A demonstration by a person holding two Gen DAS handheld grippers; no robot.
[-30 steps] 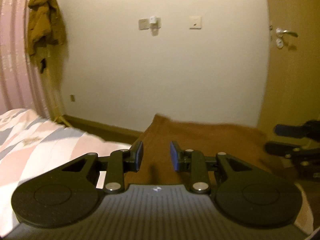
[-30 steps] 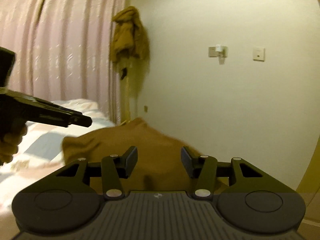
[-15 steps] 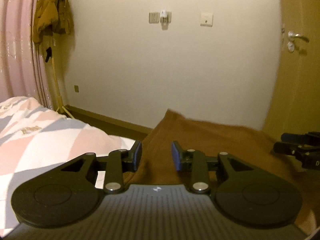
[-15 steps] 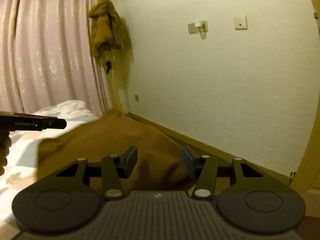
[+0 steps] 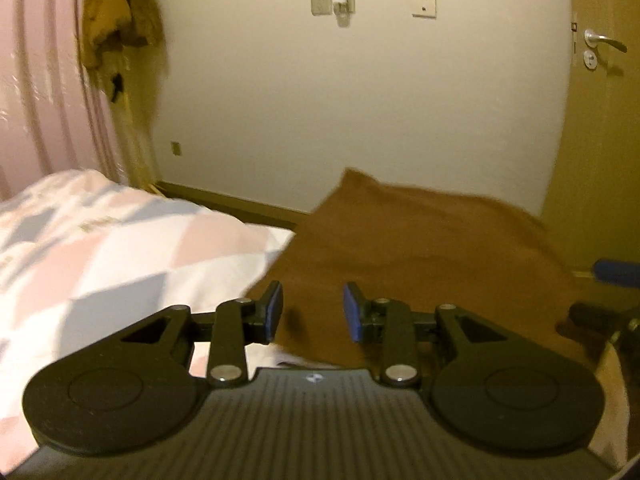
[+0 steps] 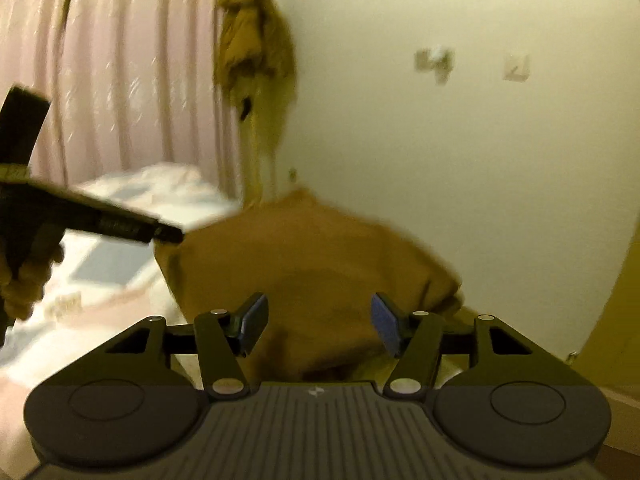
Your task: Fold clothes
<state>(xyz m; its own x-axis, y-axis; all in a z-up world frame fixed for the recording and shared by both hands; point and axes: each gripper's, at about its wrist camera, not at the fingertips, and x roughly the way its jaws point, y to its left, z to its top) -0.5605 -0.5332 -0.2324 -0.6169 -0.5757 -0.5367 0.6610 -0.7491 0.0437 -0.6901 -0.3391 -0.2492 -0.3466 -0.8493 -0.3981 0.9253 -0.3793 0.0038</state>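
Since the earlier frame both views have swung and the brown garment [image 5: 420,248] has shifted, lying at lower centre on the bed [image 5: 120,248], while the left tool [image 5: 313,312] and right tool [image 6: 316,326] stand released, likely freeing it for the next fold.

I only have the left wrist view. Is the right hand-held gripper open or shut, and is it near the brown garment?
Observer: The right hand-held gripper is open, jaws wide apart, with the brown garment just ahead of it.
Operator: How does my left one look from there?
Observer: The left hand-held gripper points its tip at the garment's upper left corner; blur hides any contact.
Operator: And the garment's right side?
Observer: That edge is bunched up.
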